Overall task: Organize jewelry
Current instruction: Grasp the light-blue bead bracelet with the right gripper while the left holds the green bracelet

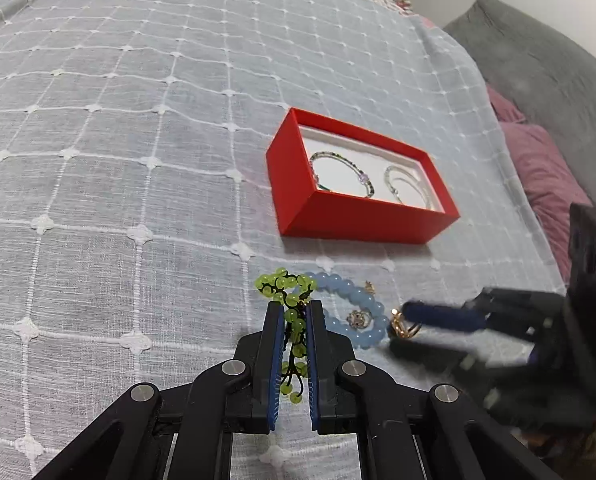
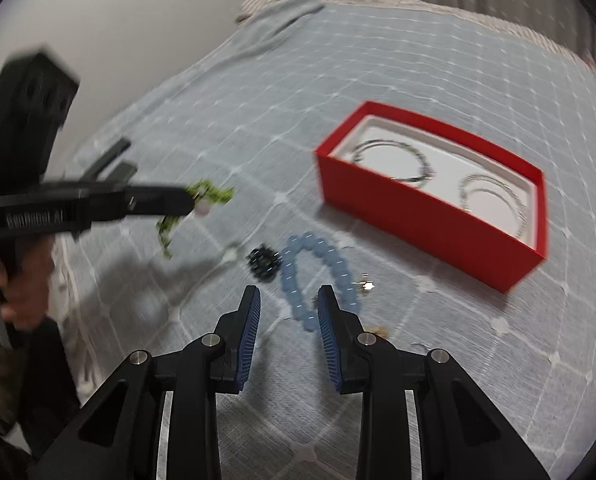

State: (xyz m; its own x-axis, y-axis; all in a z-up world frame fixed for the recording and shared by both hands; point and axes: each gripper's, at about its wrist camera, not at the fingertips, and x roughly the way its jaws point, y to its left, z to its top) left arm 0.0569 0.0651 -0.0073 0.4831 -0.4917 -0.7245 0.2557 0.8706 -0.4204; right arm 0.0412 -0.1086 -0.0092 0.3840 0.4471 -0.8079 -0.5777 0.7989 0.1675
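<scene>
My left gripper [image 1: 295, 307] is shut on a green beaded bracelet [image 1: 288, 284] and holds it above the bedspread; it also shows in the right wrist view [image 2: 192, 200], the green bracelet [image 2: 170, 226] dangling from it. A red box [image 1: 357, 216] holds two thin bracelets [image 1: 341, 172]; the box is also in the right wrist view [image 2: 429, 216]. A pale blue beaded bracelet [image 1: 349, 296] lies on the cloth before the box. My right gripper [image 2: 289, 300] is open just above the blue bracelet [image 2: 317, 256], and shows blurred in the left wrist view [image 1: 407, 314].
A small silver ornament [image 1: 357, 318] and gold earrings [image 1: 401, 326] lie by the blue bracelet. A dark beaded piece [image 2: 262, 262] lies left of it. A checked blue-grey bedspread [image 1: 138, 140] covers the bed; pink pillows [image 1: 545, 184] lie at the right.
</scene>
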